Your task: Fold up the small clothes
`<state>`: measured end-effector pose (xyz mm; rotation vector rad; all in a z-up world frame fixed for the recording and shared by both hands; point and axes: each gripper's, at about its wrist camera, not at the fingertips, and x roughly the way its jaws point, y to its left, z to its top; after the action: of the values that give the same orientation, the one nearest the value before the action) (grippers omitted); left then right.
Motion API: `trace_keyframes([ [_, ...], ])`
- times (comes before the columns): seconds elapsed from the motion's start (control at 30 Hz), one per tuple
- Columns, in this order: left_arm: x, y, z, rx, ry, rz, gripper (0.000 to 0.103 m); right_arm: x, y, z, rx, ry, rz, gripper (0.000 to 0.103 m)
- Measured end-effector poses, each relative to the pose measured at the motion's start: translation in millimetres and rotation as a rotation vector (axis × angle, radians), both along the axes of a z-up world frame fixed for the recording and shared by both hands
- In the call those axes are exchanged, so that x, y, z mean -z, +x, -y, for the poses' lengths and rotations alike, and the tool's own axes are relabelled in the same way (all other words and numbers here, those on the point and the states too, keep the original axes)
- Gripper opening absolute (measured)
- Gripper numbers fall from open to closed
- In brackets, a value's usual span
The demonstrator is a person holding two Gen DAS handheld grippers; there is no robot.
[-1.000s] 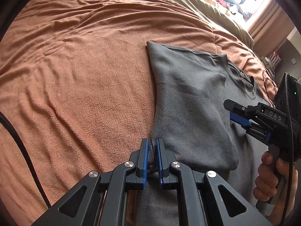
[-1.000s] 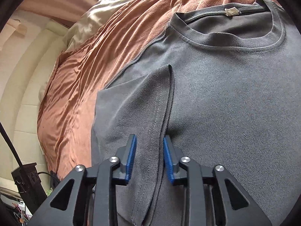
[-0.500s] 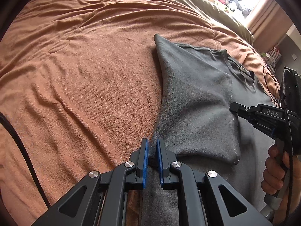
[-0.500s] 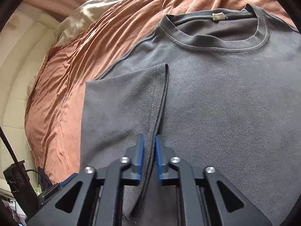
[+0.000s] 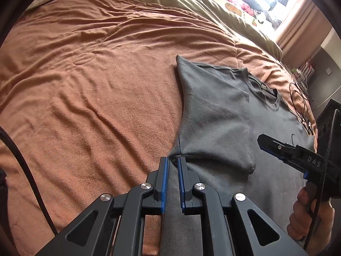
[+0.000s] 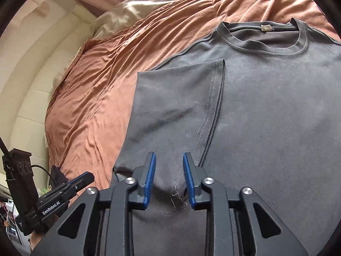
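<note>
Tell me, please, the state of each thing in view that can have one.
grey T-shirt: spread flat on the blanket, one sleeve folded inward.
left hand-held gripper: shut, nothing seen held.
right hand-held gripper: open, jaws just moving, sleeve corner between them, unpinched.

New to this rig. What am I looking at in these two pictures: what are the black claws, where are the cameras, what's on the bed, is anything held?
There is no robot. A person holds a black two-finger gripper with blue pads in each hand, and each gripper carries a fisheye camera looking along its fingers. One picture comes from the left gripper, the other from the right gripper.

A grey short-sleeved T-shirt lies on a rust-orange fleece blanket, with one sleeve folded inward. The left gripper is nearly closed and seems to pinch the shirt's folded edge. The right gripper's jaws have just been opening and closing; they now stand apart over the sleeve corner, gripping nothing.
</note>
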<state>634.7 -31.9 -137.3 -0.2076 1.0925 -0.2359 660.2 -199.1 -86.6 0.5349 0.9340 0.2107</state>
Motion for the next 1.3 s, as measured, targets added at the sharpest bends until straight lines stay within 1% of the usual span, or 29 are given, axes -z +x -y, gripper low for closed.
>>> trace_keyframes([
  [0.03, -2, -3, -3, -0.005, -0.001, 0.002, 0.010, 0, 1, -1, 0.001, 0.007, -0.004, 0.014],
  [0.1, -5, -10, -11, -0.018, -0.003, 0.005, 0.010, 4, -1, -3, -0.008, 0.034, -0.012, 0.013],
  [0.17, -6, -17, -18, -0.033, -0.014, 0.000, 0.012, 8, 0, -5, -0.012, 0.022, -0.028, 0.013],
  [0.2, -7, -20, -22, -0.042, -0.017, -0.004, 0.015, 12, 1, -7, -0.015, 0.014, -0.046, 0.013],
  [0.27, -10, -27, -28, -0.059, -0.011, -0.001, 0.027, 19, 3, -10, -0.010, -0.014, -0.089, 0.013],
  [0.3, -12, -31, -31, -0.064, -0.009, 0.006, 0.030, 22, 3, -11, -0.006, -0.018, -0.101, 0.013],
  [0.33, -14, -35, -33, -0.069, -0.009, 0.011, 0.035, 22, 3, -12, 0.000, -0.006, -0.107, 0.013],
  [0.37, -17, -39, -36, -0.073, -0.012, 0.015, 0.039, 19, 2, -11, 0.005, 0.006, -0.106, 0.013],
  [0.4, -20, -43, -37, -0.077, -0.016, 0.021, 0.041, 15, 0, -10, 0.008, 0.004, -0.099, 0.013],
  [0.47, -25, -50, -41, -0.085, -0.019, 0.033, 0.050, 3, -6, -12, 0.005, -0.019, -0.078, 0.013],
  [0.63, -41, -66, -46, -0.114, -0.031, 0.055, 0.054, -21, -34, -5, 0.019, -0.031, -0.039, 0.013],
  [0.7, -48, -73, -44, -0.119, -0.031, 0.067, 0.057, -31, -49, 0, 0.034, -0.043, -0.020, 0.013],
  [0.8, -60, -85, -37, -0.123, -0.015, 0.091, 0.064, -42, -75, 13, 0.049, -0.034, -0.003, 0.013],
  [0.87, -67, -91, -31, -0.126, -0.009, 0.105, 0.070, -49, -90, 20, 0.062, -0.032, 0.007, 0.013],
  [0.9, -70, -94, -28, -0.126, -0.010, 0.111, 0.072, -53, -98, 25, 0.074, -0.044, 0.014, 0.016],
  [0.97, -78, -101, -21, -0.125, -0.015, 0.122, 0.078, -63, -115, 36, 0.092, -0.063, 0.032, 0.032],
  [1.0, -82, -104, -16, -0.120, -0.019, 0.132, 0.080, -68, -124, 41, 0.101, -0.065, 0.043, 0.051],
  [1.03, -86, -107, -11, -0.113, -0.023, 0.143, 0.085, -74, -134, 48, 0.115, -0.065, 0.060, 0.069],
  [1.07, -91, -110, -5, -0.107, -0.026, 0.155, 0.090, -80, -144, 53, 0.124, -0.067, 0.073, 0.072],
  [1.17, -102, -120, 15, -0.080, -0.031, 0.186, 0.100, -93, -172, 70, 0.148, -0.070, 0.106, 0.084],
  [1.23, -110, -126, 31, -0.055, -0.032, 0.205, 0.103, -99, -190, 81, 0.174, -0.093, 0.115, 0.096],
  [1.3, -116, -131, 48, -0.028, -0.040, 0.223, 0.103, -104, -211, 95, 0.216, -0.107, 0.119, 0.103],
])
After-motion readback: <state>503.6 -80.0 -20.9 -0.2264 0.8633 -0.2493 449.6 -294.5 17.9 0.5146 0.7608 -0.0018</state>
